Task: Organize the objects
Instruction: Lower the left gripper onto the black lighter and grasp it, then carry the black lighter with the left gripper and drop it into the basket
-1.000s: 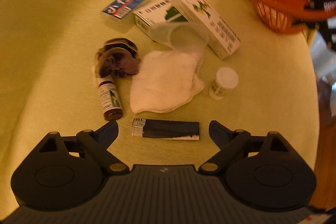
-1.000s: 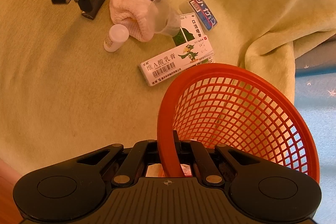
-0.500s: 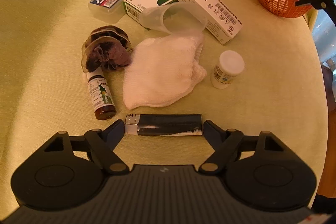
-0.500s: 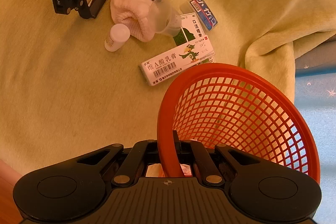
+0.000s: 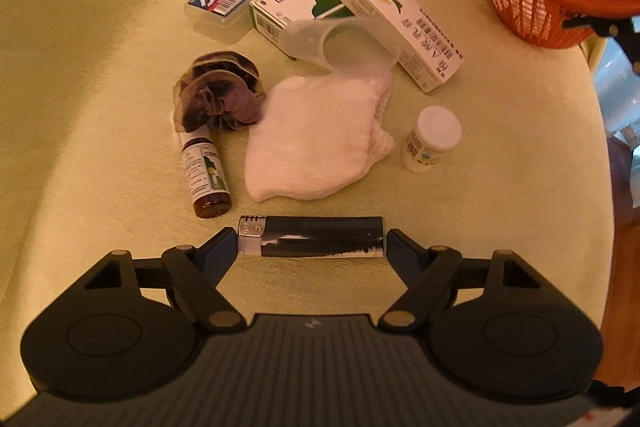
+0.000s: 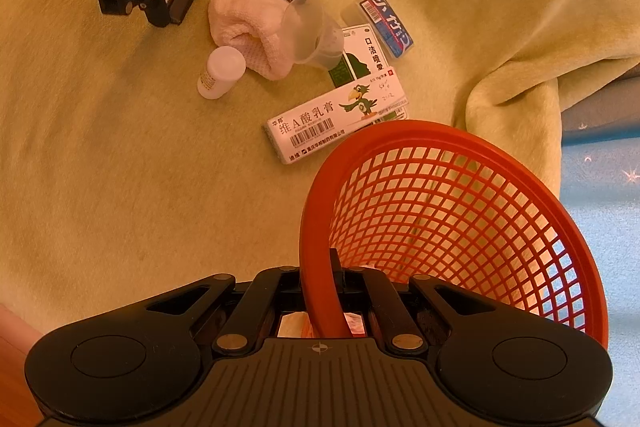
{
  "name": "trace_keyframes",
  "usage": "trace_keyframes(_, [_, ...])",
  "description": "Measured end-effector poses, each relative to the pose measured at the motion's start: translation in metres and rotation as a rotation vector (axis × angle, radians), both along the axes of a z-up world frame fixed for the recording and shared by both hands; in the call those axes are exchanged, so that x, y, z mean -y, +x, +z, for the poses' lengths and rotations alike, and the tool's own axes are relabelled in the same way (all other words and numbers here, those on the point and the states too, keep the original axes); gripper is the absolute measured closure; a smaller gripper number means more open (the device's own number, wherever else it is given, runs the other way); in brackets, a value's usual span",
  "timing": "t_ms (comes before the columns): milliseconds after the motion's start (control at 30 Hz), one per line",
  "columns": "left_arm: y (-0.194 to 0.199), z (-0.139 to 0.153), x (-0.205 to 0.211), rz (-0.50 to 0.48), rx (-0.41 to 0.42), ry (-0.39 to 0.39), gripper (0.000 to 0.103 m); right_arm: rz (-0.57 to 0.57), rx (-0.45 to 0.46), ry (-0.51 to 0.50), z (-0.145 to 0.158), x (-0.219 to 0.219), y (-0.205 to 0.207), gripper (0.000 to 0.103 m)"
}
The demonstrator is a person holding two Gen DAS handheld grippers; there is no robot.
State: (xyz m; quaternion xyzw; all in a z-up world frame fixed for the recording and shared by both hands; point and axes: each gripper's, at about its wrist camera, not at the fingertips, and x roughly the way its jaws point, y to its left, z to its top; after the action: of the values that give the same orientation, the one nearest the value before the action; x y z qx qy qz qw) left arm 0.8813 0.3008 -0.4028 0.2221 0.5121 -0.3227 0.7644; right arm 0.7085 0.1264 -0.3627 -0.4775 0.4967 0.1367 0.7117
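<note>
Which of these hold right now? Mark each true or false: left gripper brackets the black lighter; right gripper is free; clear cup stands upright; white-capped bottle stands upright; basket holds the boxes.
1. The left gripper has a finger at each end of the black lighter with a silver cap. True.
2. The right gripper holds nothing. False: it is shut on the rim of the orange mesh plastic basket.
3. The clear plastic cup stands upright. False: it lies tipped against the white knitted cloth.
4. The small white-capped bottle stands upright. True.
5. The basket holds the boxes. False: it looks empty.

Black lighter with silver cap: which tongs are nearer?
Left. The left tongs straddle the black lighter with silver cap end to end, fingertips at both ends. The right tongs are far off, clamped on the orange mesh basket's rim.
</note>
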Motion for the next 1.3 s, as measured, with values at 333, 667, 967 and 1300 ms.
trace_keyframes(333, [0.004,0.033,0.000,0.030,0.017,-0.036,0.026,0.005,-0.004,-0.004,0.001,0.000,0.001,0.103])
trace_keyframes(667, [0.007,0.063,0.013,0.013,0.046,-0.079,0.026,0.005,-0.004,-0.003,0.000,-0.001,0.001,0.103])
trace_keyframes(967, [0.015,0.086,0.027,0.000,0.061,-0.132,0.025,0.013,-0.004,-0.007,-0.001,-0.001,-0.001,0.103])
trace_keyframes(1300, [0.020,0.100,0.040,-0.028,0.069,-0.164,0.025,0.011,-0.004,0.000,0.000,-0.001,-0.001,0.103])
